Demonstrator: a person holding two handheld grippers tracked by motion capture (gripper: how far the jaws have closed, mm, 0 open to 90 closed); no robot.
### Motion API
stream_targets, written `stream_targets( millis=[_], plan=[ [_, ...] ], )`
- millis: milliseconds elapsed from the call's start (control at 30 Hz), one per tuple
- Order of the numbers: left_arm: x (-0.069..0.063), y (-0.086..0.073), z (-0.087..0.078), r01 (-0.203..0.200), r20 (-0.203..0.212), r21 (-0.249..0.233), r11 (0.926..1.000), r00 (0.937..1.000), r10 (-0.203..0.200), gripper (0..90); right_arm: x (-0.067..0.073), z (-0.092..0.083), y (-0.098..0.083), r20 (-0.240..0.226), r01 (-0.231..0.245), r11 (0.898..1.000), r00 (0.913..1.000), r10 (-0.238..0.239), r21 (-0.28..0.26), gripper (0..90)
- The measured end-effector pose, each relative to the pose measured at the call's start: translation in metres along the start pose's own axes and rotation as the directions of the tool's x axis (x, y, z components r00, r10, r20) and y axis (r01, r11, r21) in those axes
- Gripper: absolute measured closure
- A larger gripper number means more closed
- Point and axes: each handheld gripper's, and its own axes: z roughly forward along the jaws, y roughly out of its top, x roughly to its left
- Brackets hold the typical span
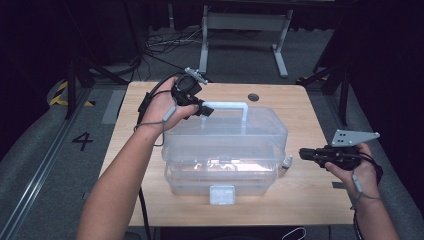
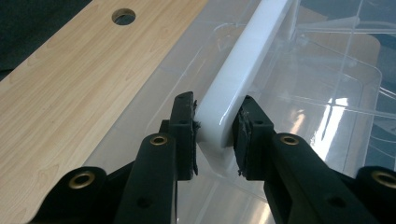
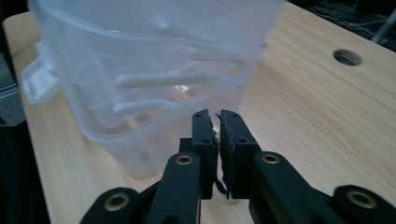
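A clear plastic storage box [image 1: 225,145] with a white handle [image 1: 225,105] on its lid stands in the middle of the wooden table [image 1: 310,200]. My left gripper [image 1: 202,109] is shut on the handle's left end; in the left gripper view both pads press on the white handle [image 2: 252,51] at my left gripper [image 2: 215,99]. My right gripper [image 1: 301,152] hovers off the box's right end, pointing at it. In the right gripper view my right gripper [image 3: 215,114] has its jaws together with nothing between them, just short of the box [image 3: 140,70].
A white latch [image 1: 222,194] sits on the box's near side. A small white bottle [image 1: 286,164] stands on the table against the box's right end. A round cable hole [image 1: 253,97] lies behind the box. Desk legs and cables stand on the floor beyond the table.
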Motion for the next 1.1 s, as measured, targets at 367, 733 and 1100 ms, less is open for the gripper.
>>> stream_targets(
  millis=[367,733,1100],
  plan=[
    [0.007,0.006,0.000,0.016,0.017,0.016,0.9998,0.9997,-0.016,71.5,0.027,0.016,0.012,-0.163,0.060,0.995,0.9840,-0.072,-0.074,90.0],
    [0.011,0.007,0.000,0.018,0.029,0.015,0.9997,0.9994,-0.018,71.4,0.030,0.032,0.014,-0.182,0.043,0.989,0.9810,-0.068,-0.138,90.0],
    [0.002,0.005,-0.005,-0.049,-0.041,-0.051,0.9975,0.9981,0.047,59.8,0.029,0.031,0.013,-0.163,0.026,0.987,0.9853,-0.052,-0.157,90.0]
  ],
)
